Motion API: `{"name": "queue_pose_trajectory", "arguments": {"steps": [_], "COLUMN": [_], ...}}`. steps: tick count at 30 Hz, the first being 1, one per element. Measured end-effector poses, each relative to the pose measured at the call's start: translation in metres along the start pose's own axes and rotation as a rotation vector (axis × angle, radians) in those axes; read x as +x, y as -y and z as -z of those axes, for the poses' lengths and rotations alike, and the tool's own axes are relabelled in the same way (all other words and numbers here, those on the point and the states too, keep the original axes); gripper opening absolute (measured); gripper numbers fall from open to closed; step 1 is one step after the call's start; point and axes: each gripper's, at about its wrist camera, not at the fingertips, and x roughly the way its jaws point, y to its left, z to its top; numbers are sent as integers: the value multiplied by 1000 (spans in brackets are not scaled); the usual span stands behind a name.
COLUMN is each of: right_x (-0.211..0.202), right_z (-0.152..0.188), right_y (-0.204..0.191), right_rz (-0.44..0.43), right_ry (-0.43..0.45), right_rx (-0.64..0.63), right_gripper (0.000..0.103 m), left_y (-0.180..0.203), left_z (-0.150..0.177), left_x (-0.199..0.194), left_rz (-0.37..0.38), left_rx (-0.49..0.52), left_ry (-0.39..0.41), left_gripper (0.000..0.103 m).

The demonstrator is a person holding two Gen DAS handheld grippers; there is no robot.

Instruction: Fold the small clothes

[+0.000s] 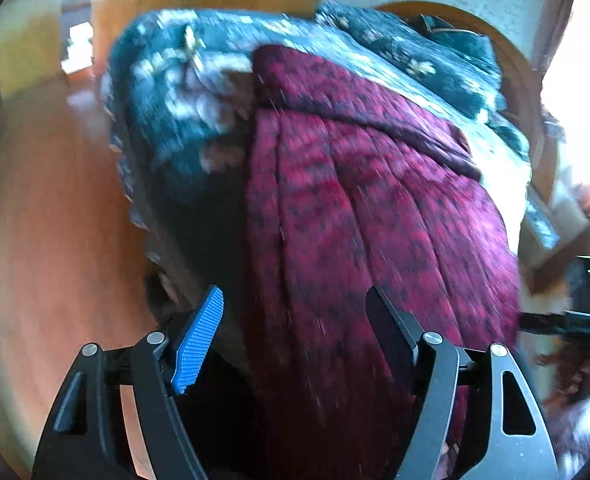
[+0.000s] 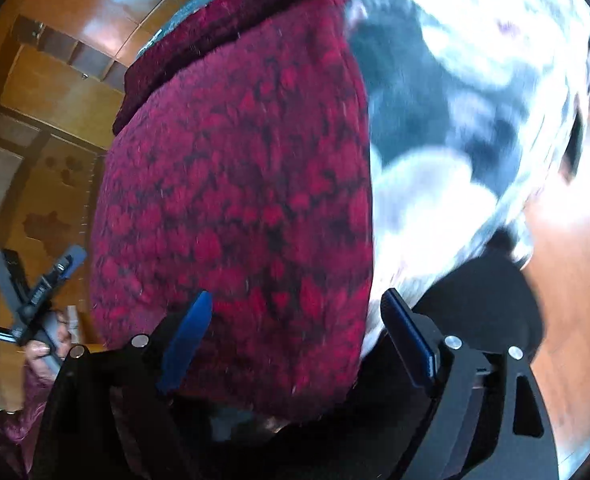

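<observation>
A dark red patterned knit garment [image 1: 359,208] lies spread on a bed with a dark teal floral cover [image 1: 175,92]. My left gripper [image 1: 295,304] is open, its fingers straddling the garment's near edge, holding nothing. In the right wrist view the same red garment [image 2: 239,184] fills the centre. My right gripper [image 2: 295,308] is open above its near edge, empty. The left gripper also shows at the left of the right wrist view [image 2: 39,288], held in a hand. Both views are motion-blurred.
The bed cover [image 2: 475,100] shows bright floral patches to the right of the garment. An orange wooden floor [image 1: 43,220] lies left of the bed. Wooden cabinets [image 2: 55,80] stand behind. A curved wooden headboard [image 1: 507,52] rims the far side.
</observation>
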Motion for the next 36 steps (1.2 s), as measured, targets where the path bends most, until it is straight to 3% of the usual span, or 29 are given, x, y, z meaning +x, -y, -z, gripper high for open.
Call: {"name": "queue_pose_trajectory", "arguments": {"steps": [6,8,9,11,14,21,25,27,31,36], "right_x": [18,17,15,10,-6,-67,-77,-73,-54,-14], "right_z": [22,27,28,27,28,0,-40,-67,-111,-162], "right_y": [8,4,3,1,-11,-58,-79,-81,-68,-65], "right_rz": [-115,-112,-117,-126,-142,-323,-393,-400,-381,-279], "right_ry": [-106,-113,-112,-108,-106,36,146,184,205,175], "right_rx": [30,-4,-11,-25,-72,-148,-143,-118,-44,14], "right_gripper": [82,65,59,40,18,15,15,15,14,14], "left_y": [-3,-3,-1,-1,-4,-1,2,3,-2,-12], "left_z": [29,37,41,44,39,-8,-50,-77,-122,-167], "left_x": [8,12,14,15,-1,-43,-42,-33,-15,14], "left_rz": [180,224,239,251,311,488,555,585,555,413], "left_rx": [-28,-35,-30,-31,-64,-135,-178,-204,-230,-249], "left_ry": [-129,-162,-184,-193,-156,-8,39,62,86,89], "left_gripper": [70,48,42,16,7,6,6,0,0,0]}}
